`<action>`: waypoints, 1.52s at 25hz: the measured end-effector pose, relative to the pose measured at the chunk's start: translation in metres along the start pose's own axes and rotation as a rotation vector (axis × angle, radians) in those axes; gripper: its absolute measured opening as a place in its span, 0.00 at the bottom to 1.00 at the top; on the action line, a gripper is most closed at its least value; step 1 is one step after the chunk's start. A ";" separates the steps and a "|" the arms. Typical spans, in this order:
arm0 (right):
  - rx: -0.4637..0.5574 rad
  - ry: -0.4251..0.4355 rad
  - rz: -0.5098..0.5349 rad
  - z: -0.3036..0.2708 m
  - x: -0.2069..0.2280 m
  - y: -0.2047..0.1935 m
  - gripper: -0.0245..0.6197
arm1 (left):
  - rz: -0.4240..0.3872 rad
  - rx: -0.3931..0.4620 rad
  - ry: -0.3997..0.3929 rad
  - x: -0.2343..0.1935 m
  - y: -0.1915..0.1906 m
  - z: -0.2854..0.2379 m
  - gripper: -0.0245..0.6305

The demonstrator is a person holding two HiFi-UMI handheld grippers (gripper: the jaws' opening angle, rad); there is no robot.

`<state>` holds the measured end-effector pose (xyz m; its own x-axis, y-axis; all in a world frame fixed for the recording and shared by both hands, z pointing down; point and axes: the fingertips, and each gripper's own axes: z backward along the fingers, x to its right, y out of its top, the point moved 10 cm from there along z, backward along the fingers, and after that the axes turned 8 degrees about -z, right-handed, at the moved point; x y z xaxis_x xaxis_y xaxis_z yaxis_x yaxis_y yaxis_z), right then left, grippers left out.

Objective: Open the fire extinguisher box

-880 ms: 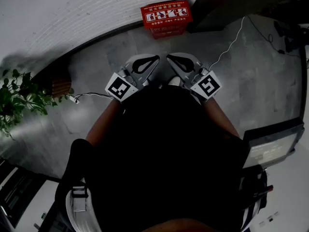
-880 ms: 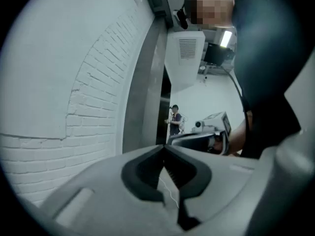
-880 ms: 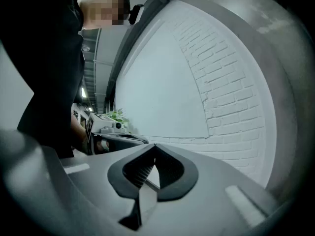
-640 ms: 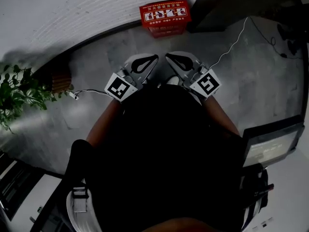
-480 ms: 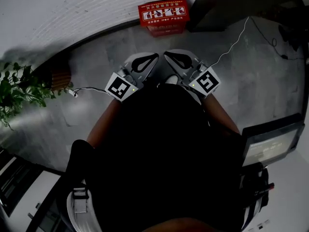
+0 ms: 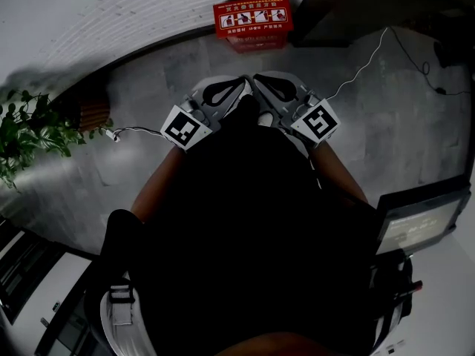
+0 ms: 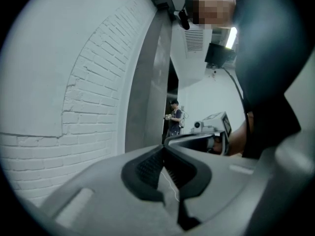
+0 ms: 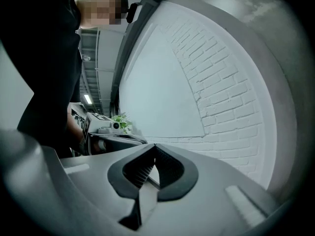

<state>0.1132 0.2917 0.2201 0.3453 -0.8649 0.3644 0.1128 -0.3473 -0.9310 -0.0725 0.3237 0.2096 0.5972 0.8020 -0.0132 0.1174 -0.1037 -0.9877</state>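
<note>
The fire extinguisher box [image 6: 254, 19] is red, with a white strip of pictograms on its top face; it stands on the grey floor [image 6: 163, 73] at the foot of the white brick wall [image 6: 111, 13], near the top of the head view, and its lid looks closed. It is well apart from both grippers, ahead of them and almost in line with the gap between them.

The left gripper [image 6: 236, 86] and the right gripper [image 6: 262, 84] are held side by side in front of the person's dark torso, tips angled towards each other and nearly meeting; neither touches the box. In the left gripper view the left gripper's [image 7: 164, 147] jaws are closed tip to tip with nothing between them; the brick wall fills the left of that view, and a distant person [image 7: 174, 117] stands in a doorway beyond. In the right gripper view the right gripper's [image 8: 155, 146] jaws are likewise closed on nothing, with the wall ahead.

A leafy plant [image 6: 30, 136] stands at the left by the wall; a thin white cable [image 6: 364, 58] runs across the floor on the right; a screen [image 6: 419, 225] sits at the lower right.
</note>
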 end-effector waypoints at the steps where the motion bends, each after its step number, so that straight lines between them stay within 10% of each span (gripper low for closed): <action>1: 0.001 -0.002 0.002 -0.002 0.003 0.001 0.05 | 0.001 0.000 -0.005 -0.004 -0.002 -0.002 0.04; 23: -0.103 -0.063 0.018 -0.115 0.131 0.057 0.05 | 0.055 0.084 -0.063 -0.180 -0.011 -0.059 0.04; 38: -0.094 -0.018 -0.066 -0.106 0.188 0.078 0.05 | 0.034 0.069 0.025 -0.191 0.002 -0.090 0.04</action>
<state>0.0879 0.0637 0.2185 0.3564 -0.8327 0.4238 0.0483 -0.4365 -0.8984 -0.1151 0.1176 0.2242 0.6200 0.7834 -0.0441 0.0425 -0.0896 -0.9951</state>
